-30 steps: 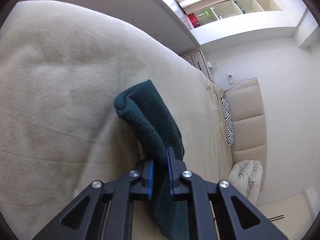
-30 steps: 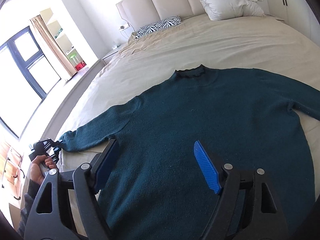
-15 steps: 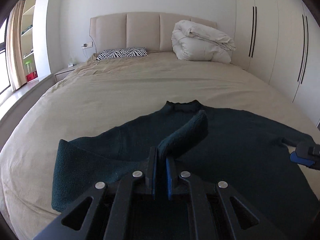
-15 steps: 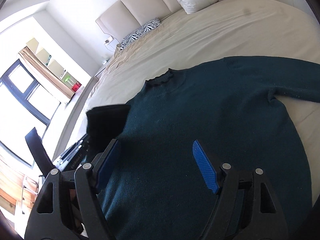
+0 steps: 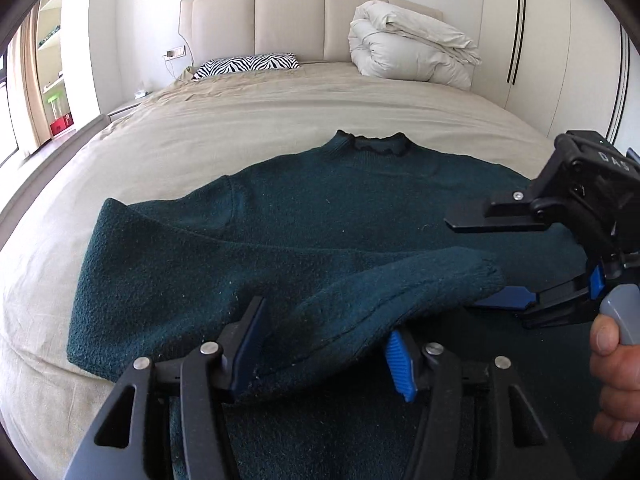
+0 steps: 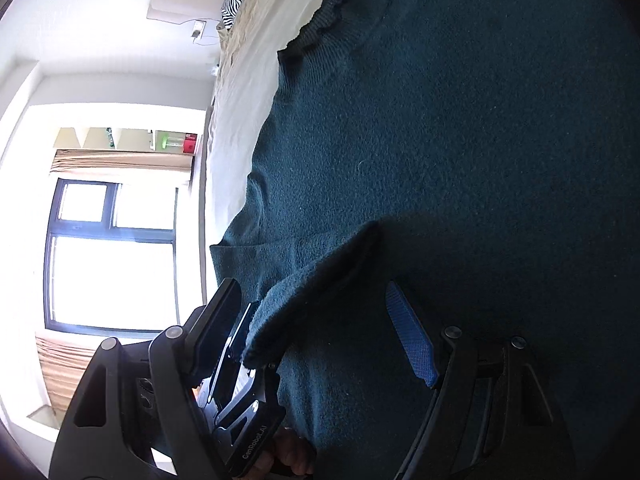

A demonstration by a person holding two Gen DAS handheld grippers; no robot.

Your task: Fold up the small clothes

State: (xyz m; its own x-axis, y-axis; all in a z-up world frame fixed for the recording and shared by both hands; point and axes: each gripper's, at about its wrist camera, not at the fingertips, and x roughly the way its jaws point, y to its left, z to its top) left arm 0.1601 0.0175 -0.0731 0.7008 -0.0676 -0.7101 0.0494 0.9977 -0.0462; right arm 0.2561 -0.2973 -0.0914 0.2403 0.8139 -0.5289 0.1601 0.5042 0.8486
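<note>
A dark teal sweater (image 5: 360,208) lies flat on the beige bed (image 5: 224,128), neck towards the headboard. Its left sleeve (image 5: 360,300) is folded over across the body, the cuff (image 5: 484,272) pointing right. My left gripper (image 5: 326,354) straddles the sleeve; its jaws are opening and the pads no longer pinch the cloth. My right gripper (image 5: 464,260) stands open on its side, one finger above the cuff and one below. In the right wrist view the cuff (image 6: 280,316) sits between the open right gripper's (image 6: 316,308) blue pads, close over the sweater (image 6: 460,120).
A folded white duvet (image 5: 412,52) and a zebra pillow (image 5: 248,65) lie at the padded headboard (image 5: 288,20). Wardrobe doors (image 5: 520,32) stand on the right, a window (image 6: 112,256) and shelves on the left. A hand (image 5: 612,360) holds the right gripper.
The left gripper swung the sleeve from the bed's side across onto the sweater's body, then its jaws parted. The right gripper dropped low, rolled sideways and came to the cuff.
</note>
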